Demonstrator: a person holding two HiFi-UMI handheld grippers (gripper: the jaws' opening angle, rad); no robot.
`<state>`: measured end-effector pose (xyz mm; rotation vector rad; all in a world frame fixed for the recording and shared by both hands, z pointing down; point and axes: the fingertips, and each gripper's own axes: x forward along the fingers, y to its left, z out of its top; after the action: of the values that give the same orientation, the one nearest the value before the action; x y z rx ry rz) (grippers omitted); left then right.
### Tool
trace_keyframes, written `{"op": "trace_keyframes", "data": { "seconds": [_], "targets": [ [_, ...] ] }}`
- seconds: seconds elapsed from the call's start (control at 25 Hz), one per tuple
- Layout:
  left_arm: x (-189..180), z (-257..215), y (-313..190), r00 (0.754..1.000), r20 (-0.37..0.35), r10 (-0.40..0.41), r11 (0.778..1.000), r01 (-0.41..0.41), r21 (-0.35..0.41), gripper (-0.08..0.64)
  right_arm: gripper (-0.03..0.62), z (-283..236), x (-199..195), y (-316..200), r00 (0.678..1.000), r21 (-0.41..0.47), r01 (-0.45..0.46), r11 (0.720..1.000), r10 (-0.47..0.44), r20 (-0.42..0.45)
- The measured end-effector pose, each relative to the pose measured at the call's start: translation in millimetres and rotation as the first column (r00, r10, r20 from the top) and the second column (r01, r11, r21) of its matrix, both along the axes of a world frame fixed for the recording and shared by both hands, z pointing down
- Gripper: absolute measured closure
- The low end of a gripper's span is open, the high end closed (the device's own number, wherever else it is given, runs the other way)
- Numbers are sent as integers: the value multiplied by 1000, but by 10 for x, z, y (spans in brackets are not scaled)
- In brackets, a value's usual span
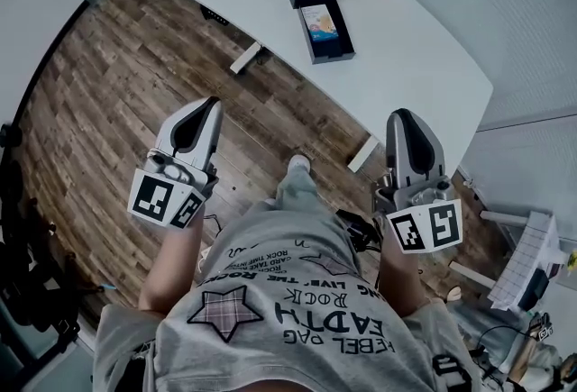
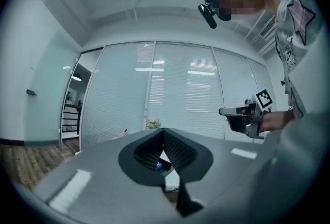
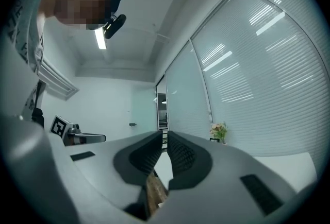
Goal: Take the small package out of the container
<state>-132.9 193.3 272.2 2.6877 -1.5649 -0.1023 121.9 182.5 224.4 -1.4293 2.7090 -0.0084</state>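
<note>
Wood floor (image 1: 135, 66) between table (image 1: 424, 48) edge and left claw (image 1: 210, 104), right claw (image 1: 402, 115), each closed empty; container (image 1: 332, 56) well apart.

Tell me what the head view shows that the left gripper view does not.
Only the head view: the small package lying in the open container. Only the left gripper view: the wall of blinds, and the left gripper shut and empty. Both: the right gripper, the potted plant; a blue speck beyond its jaws may be the container.
</note>
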Motion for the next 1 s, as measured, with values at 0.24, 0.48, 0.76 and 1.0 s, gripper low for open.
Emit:
{"op": "trace_keyframes", "data": {
  "seconds": [0.24,0.48,0.76,1.0],
  "targets": [
    [159,-16,-379,1000,4,-24,1000,24,3,551,557,-13,159,-439,1000,3,20,1000,-20,9],
    [314,-44,-729,998,6,-64,998,64,13,551,557,-14,315,-879,998,5,61,998,-61,15],
    [442,-44,-931,994,3,-105,994,105,23,551,557,2,401,-1165,994,11,108,994,-108,26],
    [473,-18,-1022,991,1,-135,991,135,15,551,557,79,408,-1319,989,-10,143,990,-142,33]
  ]
}}
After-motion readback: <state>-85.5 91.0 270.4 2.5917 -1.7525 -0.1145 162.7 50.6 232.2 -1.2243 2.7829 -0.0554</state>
